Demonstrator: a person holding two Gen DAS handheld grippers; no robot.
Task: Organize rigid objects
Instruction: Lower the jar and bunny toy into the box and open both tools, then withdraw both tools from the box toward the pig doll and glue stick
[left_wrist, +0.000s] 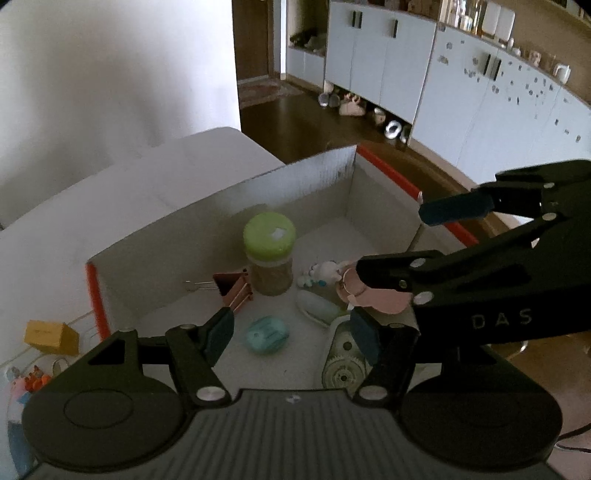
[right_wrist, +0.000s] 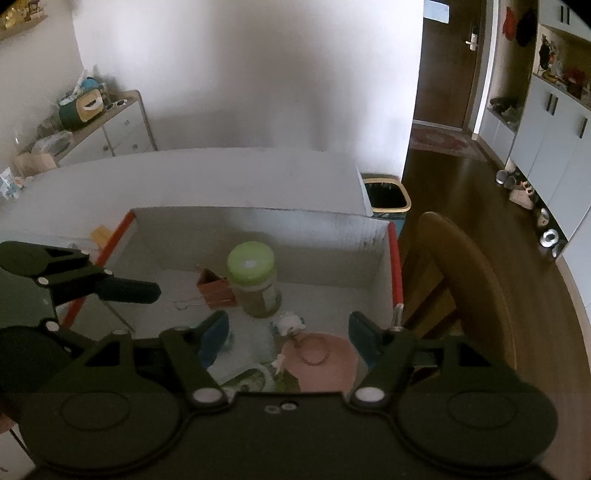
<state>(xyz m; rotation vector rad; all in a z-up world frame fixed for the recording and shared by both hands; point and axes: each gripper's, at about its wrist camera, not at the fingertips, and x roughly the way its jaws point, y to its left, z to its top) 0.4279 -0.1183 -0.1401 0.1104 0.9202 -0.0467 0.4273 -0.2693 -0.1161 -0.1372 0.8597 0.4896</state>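
Inside the white box (left_wrist: 384, 192) with orange-edged flaps, most of the small things already lie together. At its middle stands a jar (left_wrist: 269, 254) with a green lid. At the jar's nine o'clock leans a copper binder clip (left_wrist: 232, 288); at its three o'clock sits a small white figurine (left_wrist: 325, 273); at six o'clock lie a teal case (left_wrist: 266, 335) and a pale oval case (left_wrist: 317, 308). A pink disc (right_wrist: 320, 360) with a ring and thin chain on it lies at the box's five o'clock corner, beside a gear toy (left_wrist: 343, 363).

Both claws hang over the box. The left gripper (left_wrist: 291, 328) is spread wide and holds nothing. The right gripper (right_wrist: 288, 332) is likewise wide apart over the pink disc; whether it touches the disc cannot be told.

Outside the box, at nine o'clock on the table (left_wrist: 51, 229), a yellow block (left_wrist: 51, 336) and some small colourful bits remain. By my judgement the sorting is mostly done, with those few left to gather.
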